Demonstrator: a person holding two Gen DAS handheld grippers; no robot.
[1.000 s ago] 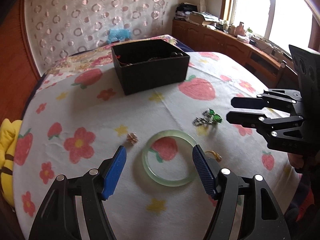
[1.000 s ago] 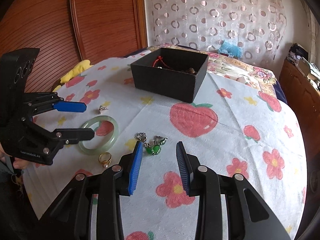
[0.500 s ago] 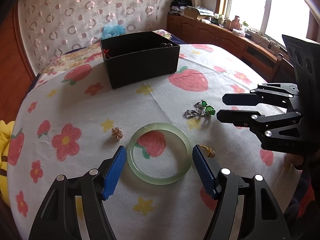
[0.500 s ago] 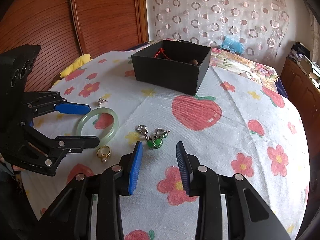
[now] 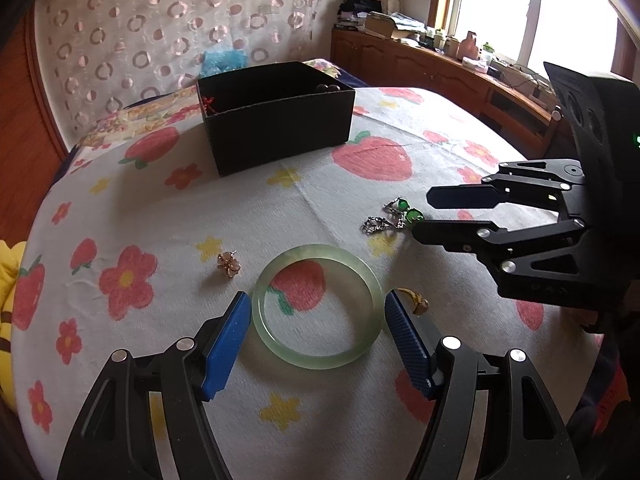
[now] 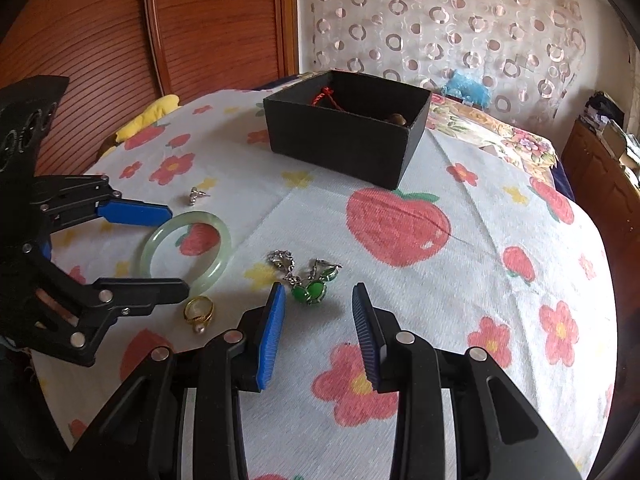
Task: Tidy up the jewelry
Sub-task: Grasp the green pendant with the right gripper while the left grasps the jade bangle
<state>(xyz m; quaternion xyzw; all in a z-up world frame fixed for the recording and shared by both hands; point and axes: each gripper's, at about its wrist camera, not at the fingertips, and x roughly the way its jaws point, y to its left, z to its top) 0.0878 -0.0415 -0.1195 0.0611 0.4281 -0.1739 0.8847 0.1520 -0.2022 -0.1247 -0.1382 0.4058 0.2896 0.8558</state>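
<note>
Both tools are sitting closer to their targets than a second ago: the left tool [image 5: 318, 322] is spreading around the jade bangle [image 5: 317, 306] on the desk [image 5: 400, 120], the right tool [image 6: 318, 314], half-spread and empty, is lining up on the green pendant [image 6: 309, 291], presumably for the black box [image 6: 344, 136].

Each gripper, left gripper [image 5: 318, 316] and right gripper [image 6: 319, 306], is built of black linked arms fastened with silver screws; ribbed blue pads [image 5: 224, 346] are fitted inside.

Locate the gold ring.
The gold ring lies on the tablecloth beside the jade bangle, under the left gripper's near finger, left of the green pendant.
</note>
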